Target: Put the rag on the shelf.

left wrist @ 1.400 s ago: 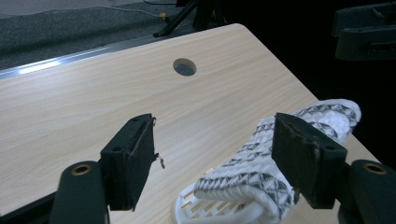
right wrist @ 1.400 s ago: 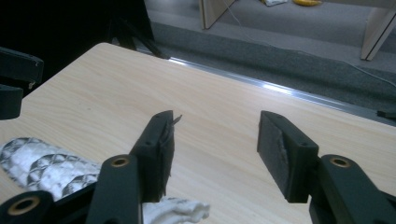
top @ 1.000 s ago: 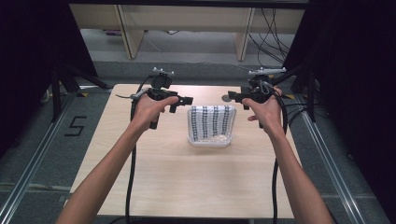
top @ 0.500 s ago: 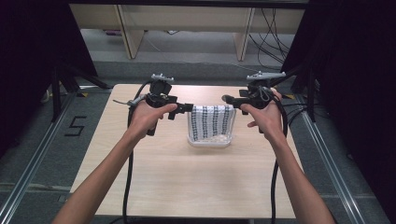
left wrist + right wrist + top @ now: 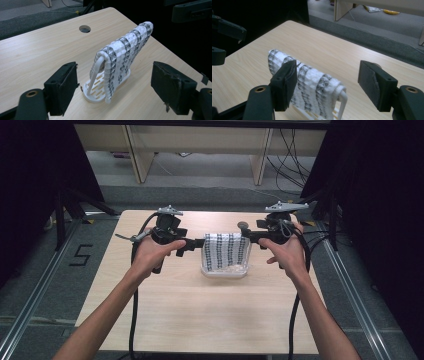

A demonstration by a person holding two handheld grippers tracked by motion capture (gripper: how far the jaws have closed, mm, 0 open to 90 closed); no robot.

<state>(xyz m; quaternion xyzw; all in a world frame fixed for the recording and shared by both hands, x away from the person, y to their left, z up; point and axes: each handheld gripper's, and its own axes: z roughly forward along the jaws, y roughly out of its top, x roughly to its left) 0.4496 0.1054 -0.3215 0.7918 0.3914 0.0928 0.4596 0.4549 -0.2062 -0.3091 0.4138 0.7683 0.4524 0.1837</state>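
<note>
— Both claws have drawn in toward the middle since a second ago, have they not?

— Yes. The left claw (image 5: 197, 241) was well off to the side of the cloth before; its tip is now just beside the cloth's left edge. The right claw (image 5: 248, 238) has also closed in on the right edge.

— What is the cloth on?

— A white cloth with dark patterned stripes (image 5: 227, 251) is draped over the top bar of a small white rack (image 5: 96, 72), which stands on the light wooden table (image 5: 200, 320), toward its far half (the slatted base of the rack shows under the cloth in the left gripper view).

— Is either claw holding anything?

— No. In the left gripper view the left claw (image 5: 113, 86) has its jaws spread wide, with the cloth (image 5: 123, 57) and rack seen between them but farther off, untouched. In the right gripper view the right claw (image 5: 328, 86) is likewise spread wide, the cloth (image 5: 310, 86) lying just past its left jaw.

— And the hands?

— The left hand (image 5: 150, 254) and right hand (image 5: 287, 251) each grip a handle, with black cables trailing back along the forearms.
</note>
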